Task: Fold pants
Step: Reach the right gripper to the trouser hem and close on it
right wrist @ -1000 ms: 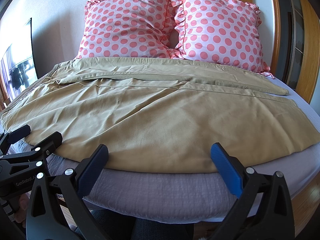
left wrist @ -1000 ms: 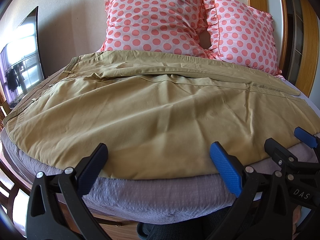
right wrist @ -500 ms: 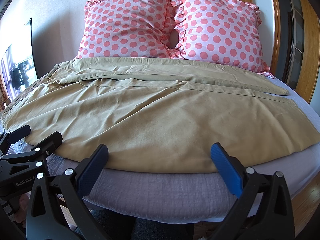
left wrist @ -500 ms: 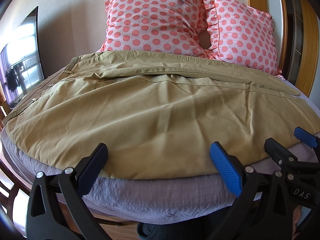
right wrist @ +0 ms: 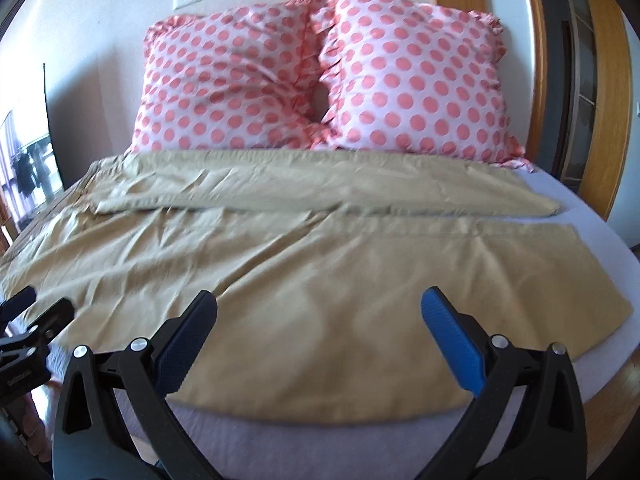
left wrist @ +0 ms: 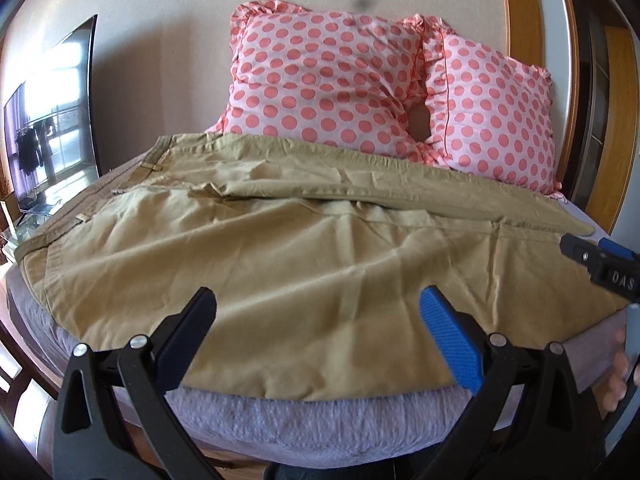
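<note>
Tan pants (left wrist: 288, 248) lie spread flat across the bed, waistband at the left, legs running right; they also show in the right wrist view (right wrist: 320, 264). My left gripper (left wrist: 318, 320) is open and empty, hovering over the near hem of the front leg. My right gripper (right wrist: 318, 320) is open and empty over the same near edge, further right. The right gripper shows at the right edge of the left wrist view (left wrist: 600, 264). The left gripper shows at the left edge of the right wrist view (right wrist: 28, 332).
Two pink polka-dot pillows (left wrist: 332, 84) (right wrist: 412, 80) lean on the wall behind the pants. A grey-lilac bedsheet (left wrist: 320, 420) covers the mattress edge below. A TV screen (left wrist: 52, 120) stands at left. A wooden door frame (right wrist: 536, 80) is at right.
Both grippers have moved forward and up over the near edge of the pants. The right gripper has moved further to the right. Both stay open.
</note>
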`<action>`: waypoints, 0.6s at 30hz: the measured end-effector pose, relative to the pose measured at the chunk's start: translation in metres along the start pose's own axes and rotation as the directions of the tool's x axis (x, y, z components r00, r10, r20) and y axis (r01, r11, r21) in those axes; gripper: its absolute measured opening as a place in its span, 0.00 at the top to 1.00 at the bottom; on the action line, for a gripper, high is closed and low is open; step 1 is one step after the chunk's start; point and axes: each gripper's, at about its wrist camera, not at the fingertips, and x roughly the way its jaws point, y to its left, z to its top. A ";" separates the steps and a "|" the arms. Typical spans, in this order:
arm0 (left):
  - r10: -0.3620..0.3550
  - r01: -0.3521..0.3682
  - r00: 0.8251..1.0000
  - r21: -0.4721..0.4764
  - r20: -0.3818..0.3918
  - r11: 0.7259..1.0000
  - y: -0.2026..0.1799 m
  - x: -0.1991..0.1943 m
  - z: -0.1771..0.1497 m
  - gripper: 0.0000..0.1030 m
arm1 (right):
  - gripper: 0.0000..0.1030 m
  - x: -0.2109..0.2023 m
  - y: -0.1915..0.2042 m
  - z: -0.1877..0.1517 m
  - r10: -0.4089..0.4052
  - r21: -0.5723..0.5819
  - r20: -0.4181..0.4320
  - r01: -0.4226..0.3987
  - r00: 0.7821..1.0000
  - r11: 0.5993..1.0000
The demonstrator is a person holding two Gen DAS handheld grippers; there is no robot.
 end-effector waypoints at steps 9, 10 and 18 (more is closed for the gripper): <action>0.004 -0.001 0.998 -0.036 0.070 0.999 0.013 0.009 0.036 0.02 | 0.01 0.141 -0.118 0.121 -0.254 0.197 -0.223 0.299 0.941 0.934; 0.008 -0.006 0.998 -0.036 0.056 0.999 0.015 0.014 0.038 0.02 | 0.01 0.161 -0.131 0.127 -0.267 0.234 -0.263 0.330 0.927 0.915; 0.051 -0.049 0.998 -0.058 0.043 0.997 0.034 0.034 0.055 0.02 | 0.23 0.274 -0.198 0.146 -0.305 0.430 -0.463 0.512 0.832 0.744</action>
